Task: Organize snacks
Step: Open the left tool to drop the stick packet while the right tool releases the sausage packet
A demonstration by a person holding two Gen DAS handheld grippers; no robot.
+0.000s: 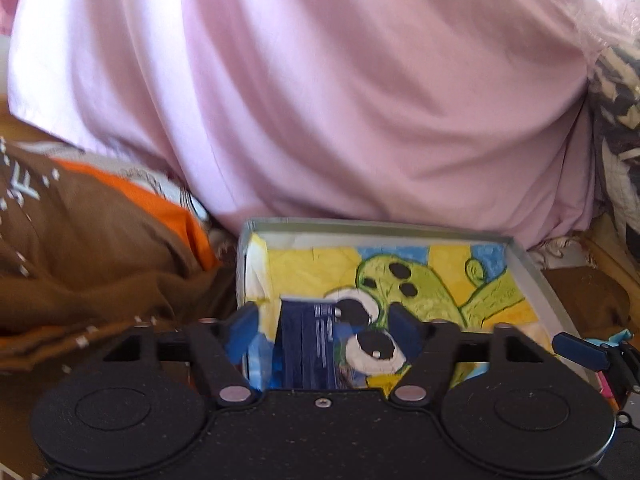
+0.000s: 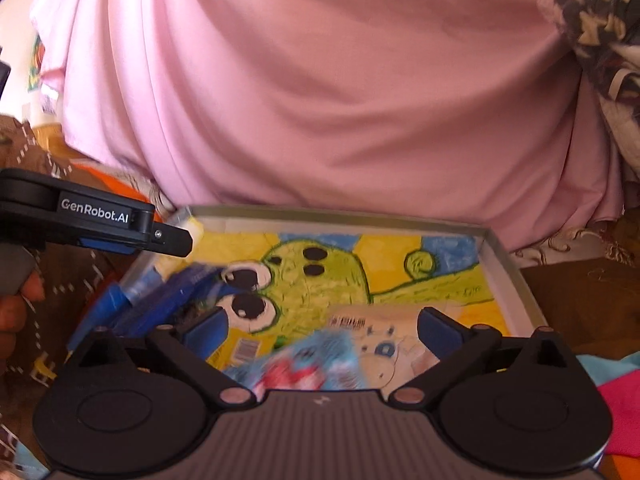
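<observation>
Hovering spread over the tray [image 1: 532,272], the left gripper [image 1: 324,320] brackets a dark blue packet [image 1: 306,344]. The right gripper [image 2: 324,330] gapes above a light blue snack pack [image 2: 316,364].

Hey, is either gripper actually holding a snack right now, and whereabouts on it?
Neither: left gripper and right gripper are both open. The dark blue packet and light blue packet lie between their fingers, ungripped.

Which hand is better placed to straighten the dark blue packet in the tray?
Left, probably. Its tongs are open with the blue packet right between the fingers, at the tray's left side. The right tongs hang open over a light blue wrapper instead.
</observation>
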